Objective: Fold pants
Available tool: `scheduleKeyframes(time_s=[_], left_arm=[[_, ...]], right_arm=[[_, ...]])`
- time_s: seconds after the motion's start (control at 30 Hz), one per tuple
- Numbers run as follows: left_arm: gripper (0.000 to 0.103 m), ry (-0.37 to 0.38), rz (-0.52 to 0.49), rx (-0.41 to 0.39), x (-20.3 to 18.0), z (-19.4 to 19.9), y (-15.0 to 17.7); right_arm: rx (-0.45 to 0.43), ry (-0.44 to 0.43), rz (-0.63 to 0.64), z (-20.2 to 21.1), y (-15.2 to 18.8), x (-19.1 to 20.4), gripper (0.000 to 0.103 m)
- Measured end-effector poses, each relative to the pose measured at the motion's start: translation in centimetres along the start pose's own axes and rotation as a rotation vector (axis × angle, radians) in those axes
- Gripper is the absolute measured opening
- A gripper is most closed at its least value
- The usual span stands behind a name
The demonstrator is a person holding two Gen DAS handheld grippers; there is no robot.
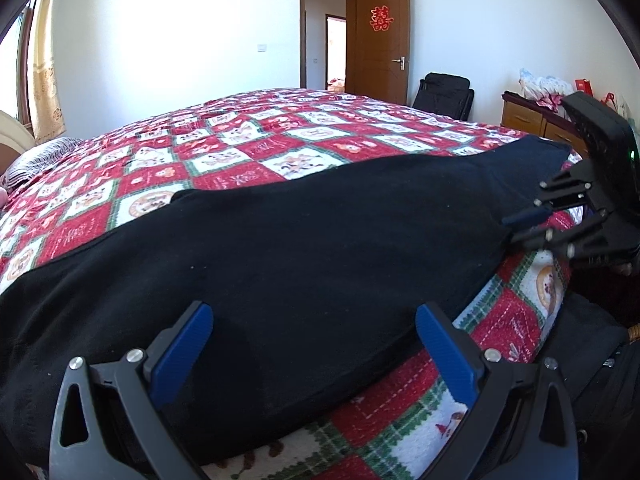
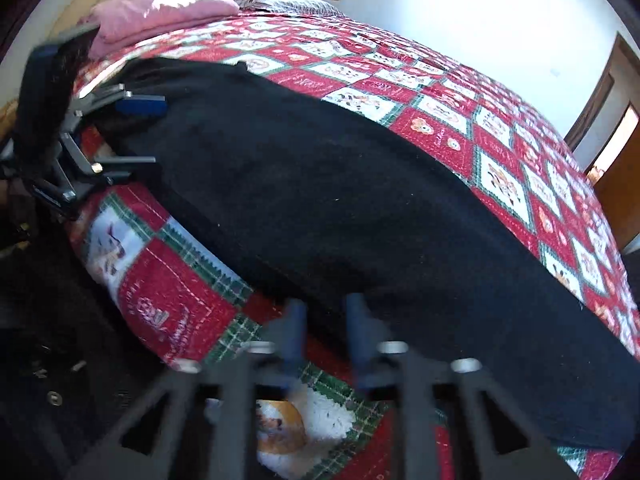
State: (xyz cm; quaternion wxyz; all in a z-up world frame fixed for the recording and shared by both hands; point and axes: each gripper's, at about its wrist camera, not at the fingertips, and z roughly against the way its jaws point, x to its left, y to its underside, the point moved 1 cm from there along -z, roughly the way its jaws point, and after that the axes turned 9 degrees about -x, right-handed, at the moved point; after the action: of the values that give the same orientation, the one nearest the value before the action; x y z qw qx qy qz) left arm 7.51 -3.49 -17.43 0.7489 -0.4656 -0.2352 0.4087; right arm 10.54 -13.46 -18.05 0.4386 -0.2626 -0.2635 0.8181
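Black pants (image 1: 300,232) lie stretched out flat along the near side of a bed with a red, white and green patchwork quilt (image 1: 240,140). My left gripper (image 1: 314,320) is open, its blue pads wide apart over the pants' near edge. From the right wrist it shows at the left (image 2: 152,132), still open over the pants (image 2: 320,200). My right gripper (image 2: 325,308) is blurred, its fingers close together and shut at the pants' near edge above the quilt (image 2: 440,92). No cloth shows pinched in it. It also appears at the far right (image 1: 510,229).
The bed's near edge drops to a dark floor. A pink pillow (image 2: 160,8) and a striped pillow (image 1: 44,156) lie at the head. Beyond the bed are an open brown door (image 1: 382,40), a black chair (image 1: 444,94) and a wooden dresser (image 1: 524,118).
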Motion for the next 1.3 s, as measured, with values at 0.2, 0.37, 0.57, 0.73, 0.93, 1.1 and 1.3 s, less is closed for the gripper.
scheduleKeyframes(time_s=[0.2, 0.37, 0.57, 0.73, 0.93, 1.1, 1.3], left_arm=[[0.103, -0.015, 0.004, -0.029, 0.6, 0.7, -1.2], [0.103, -0.086, 0.008, -0.077, 2.8, 0.9, -4.2], [0.103, -0.113, 0.033, -0.004, 5.0, -2.4, -5.4], [0.103, -0.146, 0.025, 0.061, 4.9, -3.8, -2.6], [0.103, -0.176, 0.035, 0.053, 4.4, -2.2, -2.4], [0.103, -0.18, 0.062, 0.025, 4.1, -0.9, -2.1], [0.103, -0.195, 0.063, 0.045, 4.4, -1.2, -0.9]], right_arm=[[0.047, -0.026, 0.022, -0.7, 0.8, 0.7, 0.004], [0.043, -0.065, -0.019, -0.4, 0.4, -0.2, 0.007], [-0.01, -0.079, -0.09, 0.6, -0.4, -0.7, 0.049], [0.038, -0.081, -0.14, -0.6, 0.3, -1.7, 0.049], [-0.014, -0.084, -0.18, 1.5, 0.5, -3.1, 0.049], [-0.081, 0.06, -0.284, 3.5, 0.6, -7.6, 0.052], [0.027, 0.172, -0.386, 2.1, 3.9, -11.4, 0.054]])
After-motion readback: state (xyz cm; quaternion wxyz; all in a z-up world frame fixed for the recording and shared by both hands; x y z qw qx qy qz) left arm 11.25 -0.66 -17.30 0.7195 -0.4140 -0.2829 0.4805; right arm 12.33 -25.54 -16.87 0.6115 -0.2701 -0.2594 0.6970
